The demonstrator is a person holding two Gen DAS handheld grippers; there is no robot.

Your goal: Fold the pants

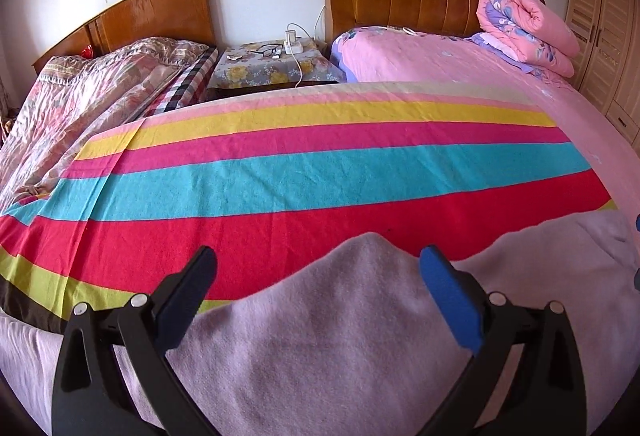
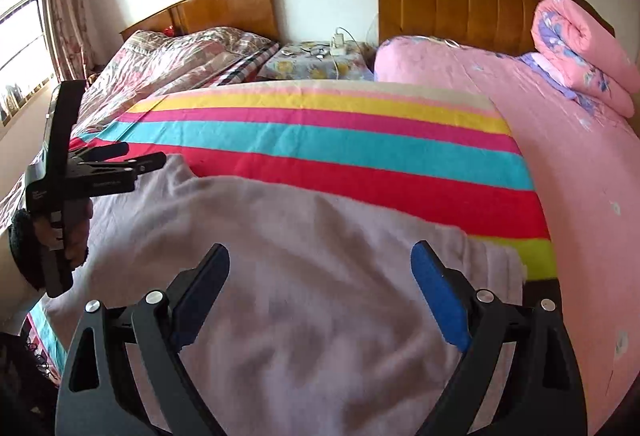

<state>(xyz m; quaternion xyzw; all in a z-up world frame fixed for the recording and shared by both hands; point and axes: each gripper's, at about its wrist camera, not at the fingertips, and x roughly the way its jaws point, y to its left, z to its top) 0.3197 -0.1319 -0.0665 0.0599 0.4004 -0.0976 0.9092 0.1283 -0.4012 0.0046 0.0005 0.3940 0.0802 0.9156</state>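
Right wrist view, right gripper [image 2: 320, 268] jaws wide, empty, over lilac pants [image 2: 280, 256], striped sheet [image 2: 320, 143] beyond, left gripper [image 2: 154, 160] likewise.

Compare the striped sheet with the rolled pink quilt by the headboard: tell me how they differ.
The striped sheet lies spread flat across the bed, while the rolled pink quilt is bundled up near the headboard. The striped sheet carries broad bands of yellow, pink, turquoise and red; the rolled pink quilt is pink with a purple floral print. The pale pants lie partly on the striped sheet; nothing rests on the rolled pink quilt. Both are bedding.
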